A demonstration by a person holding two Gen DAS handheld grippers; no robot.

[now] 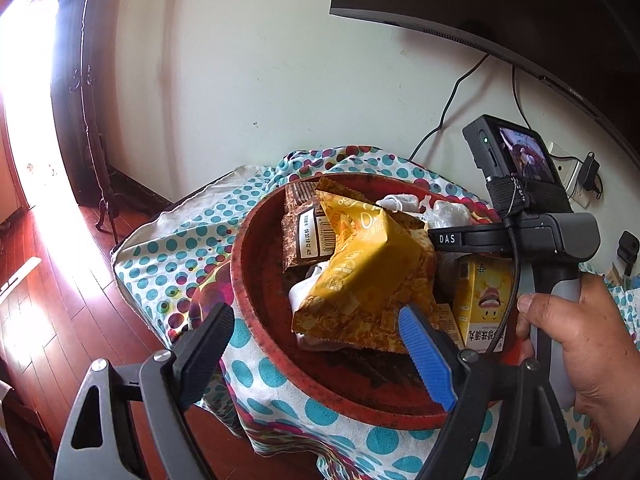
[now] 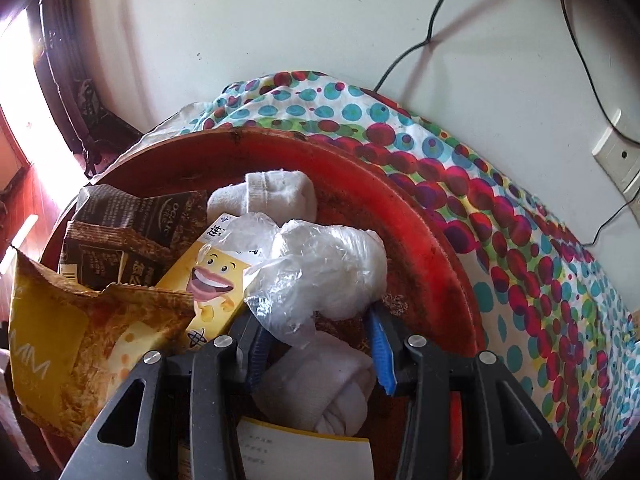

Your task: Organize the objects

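Note:
A round red tray (image 1: 256,320) on a polka-dot cloth (image 1: 180,248) holds a yellow snack bag (image 1: 372,272), a brown packet (image 1: 300,224) and a yellow cartoon-face carton (image 2: 212,276). My left gripper (image 1: 316,314) hovers open at the tray's near rim, gripping nothing. My right gripper (image 2: 316,320) points down into the tray (image 2: 400,208), its jaws apart. A plastic-wrapped white bundle (image 2: 328,264) lies at the fingertips, and I see no pad pressing it. White rolled socks lie beyond (image 2: 276,192) and below (image 2: 332,392). A hand (image 1: 580,340) holds the right tool's handle (image 1: 560,240).
A dark monitor (image 1: 480,0) hangs over the table, with cables down the wall to a socket (image 2: 616,152). Wooden floor (image 1: 60,300) and a dark metal stand (image 1: 84,80) lie to the left. A yellow-and-white card (image 2: 300,452) sits under the right gripper.

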